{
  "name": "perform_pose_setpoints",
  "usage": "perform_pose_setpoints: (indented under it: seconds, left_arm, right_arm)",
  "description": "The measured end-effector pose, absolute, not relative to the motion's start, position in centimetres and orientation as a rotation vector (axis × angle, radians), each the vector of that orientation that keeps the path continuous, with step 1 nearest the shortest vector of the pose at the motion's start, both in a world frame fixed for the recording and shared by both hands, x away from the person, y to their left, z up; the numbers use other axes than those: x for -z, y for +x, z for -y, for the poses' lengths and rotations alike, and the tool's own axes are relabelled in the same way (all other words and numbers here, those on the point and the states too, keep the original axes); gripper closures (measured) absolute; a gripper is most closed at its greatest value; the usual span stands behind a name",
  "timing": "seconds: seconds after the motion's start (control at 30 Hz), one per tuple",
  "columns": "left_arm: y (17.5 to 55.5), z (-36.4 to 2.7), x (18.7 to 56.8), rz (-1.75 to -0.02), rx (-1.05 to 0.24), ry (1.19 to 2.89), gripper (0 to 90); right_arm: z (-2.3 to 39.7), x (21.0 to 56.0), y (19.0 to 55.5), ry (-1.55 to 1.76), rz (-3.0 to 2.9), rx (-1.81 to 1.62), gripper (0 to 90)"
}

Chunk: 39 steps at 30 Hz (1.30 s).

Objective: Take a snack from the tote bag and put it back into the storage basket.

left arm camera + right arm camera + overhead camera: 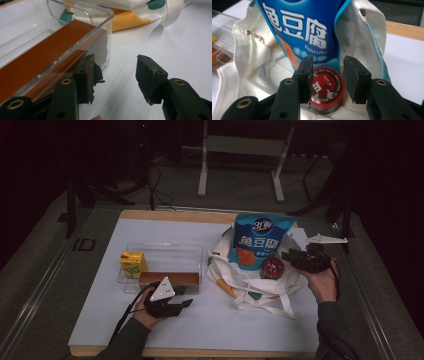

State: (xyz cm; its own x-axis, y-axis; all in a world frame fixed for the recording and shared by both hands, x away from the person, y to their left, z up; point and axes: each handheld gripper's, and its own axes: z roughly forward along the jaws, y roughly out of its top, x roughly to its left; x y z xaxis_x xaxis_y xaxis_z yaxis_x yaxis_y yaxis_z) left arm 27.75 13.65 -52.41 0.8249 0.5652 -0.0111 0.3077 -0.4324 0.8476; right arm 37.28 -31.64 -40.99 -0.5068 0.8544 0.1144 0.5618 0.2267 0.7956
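On the tote bag [250, 285], your right gripper's [327, 80] fingers stood apart around the candy tin [326, 90]; rigid, slick — take its sides.

One blue snack bag [260, 237], one red candy tub [272, 268], one tote bag [235, 275], one clear box [165, 254], one yellow carton [132, 262]

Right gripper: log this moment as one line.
right gripper: open, jaws astride M&M's tub | tub: on tote bag | fish tofu pouch: upright behind tub

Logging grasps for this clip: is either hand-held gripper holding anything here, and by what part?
Nothing is held. Right hand-held gripper stands open around the red tin; left hand-held gripper is open too.
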Motion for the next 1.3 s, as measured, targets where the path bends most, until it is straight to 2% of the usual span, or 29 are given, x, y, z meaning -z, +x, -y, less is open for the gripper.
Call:
perform_pose_setpoints:
  seconds: [0.77, 1.3]
  left_arm:
    - [28.4, -13.2, 53.9, -0.634, -0.289, 2.087, 49.3]
    - [28.3, -13.2, 53.8, -0.630, -0.305, 2.068, 51.0]
  right_arm:
    - [30.5, 38.6, 40.9, 1.334, -2.135, -1.258, 54.1]
    - [30.6, 38.8, 43.1, 1.363, -2.133, -1.330, 51.4]
